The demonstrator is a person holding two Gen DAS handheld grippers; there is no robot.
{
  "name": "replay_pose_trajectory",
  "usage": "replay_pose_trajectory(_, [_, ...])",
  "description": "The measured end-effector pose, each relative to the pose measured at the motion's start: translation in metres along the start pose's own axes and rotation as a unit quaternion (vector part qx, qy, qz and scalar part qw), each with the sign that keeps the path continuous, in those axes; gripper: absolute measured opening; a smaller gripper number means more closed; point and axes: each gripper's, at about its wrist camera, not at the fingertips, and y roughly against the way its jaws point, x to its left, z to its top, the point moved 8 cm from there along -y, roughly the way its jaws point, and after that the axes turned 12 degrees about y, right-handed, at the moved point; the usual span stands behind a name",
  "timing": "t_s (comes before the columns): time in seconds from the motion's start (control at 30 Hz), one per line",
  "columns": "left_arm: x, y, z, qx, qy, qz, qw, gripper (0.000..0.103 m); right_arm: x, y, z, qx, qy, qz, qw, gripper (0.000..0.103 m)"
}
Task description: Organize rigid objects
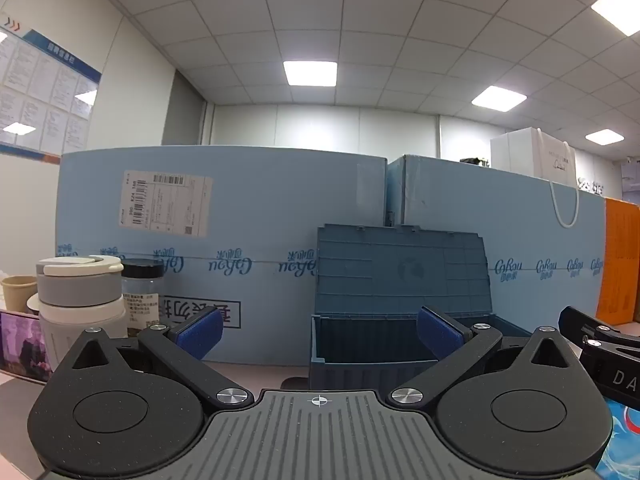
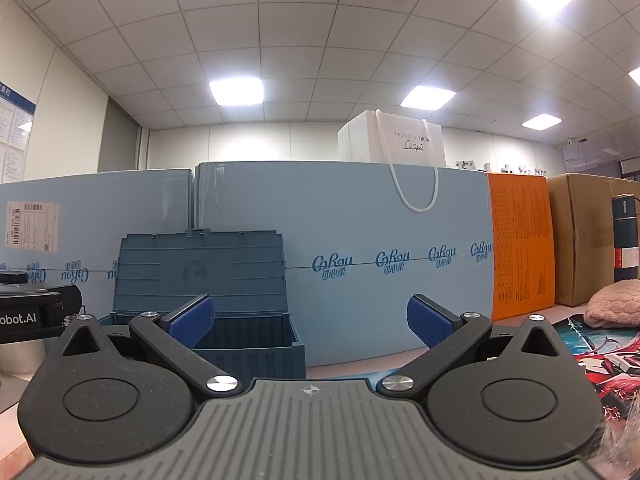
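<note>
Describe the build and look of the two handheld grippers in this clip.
The left gripper and right gripper match: matte black linkage arms with silver pivot bolts, round black discs at the base, a grey ribbed centre plate bearing a white crosshair mark, and fingers faced with blue textured pads. White lettering ending "obot.AI" shows on the left gripper's side. No cables visible.

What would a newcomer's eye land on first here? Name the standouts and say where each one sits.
First, the blue storage box at centre, lid raised, standing on the table against the pale blue cartons. Both grippers, left gripper and right gripper, have their fingers spread wide and hold nothing. At far left stands a grey and cream cup; a white gift bag tops the cartons.
</note>
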Motion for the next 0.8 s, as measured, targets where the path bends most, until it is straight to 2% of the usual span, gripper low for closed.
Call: replay_pose_trajectory(0.8, [-0.0018,-0.0004,-0.0003,0.002,-0.004,-0.004,1.0,0.103,0.0,0.0,-0.0003,0.003,0.001,0.001,1.0,0.103])
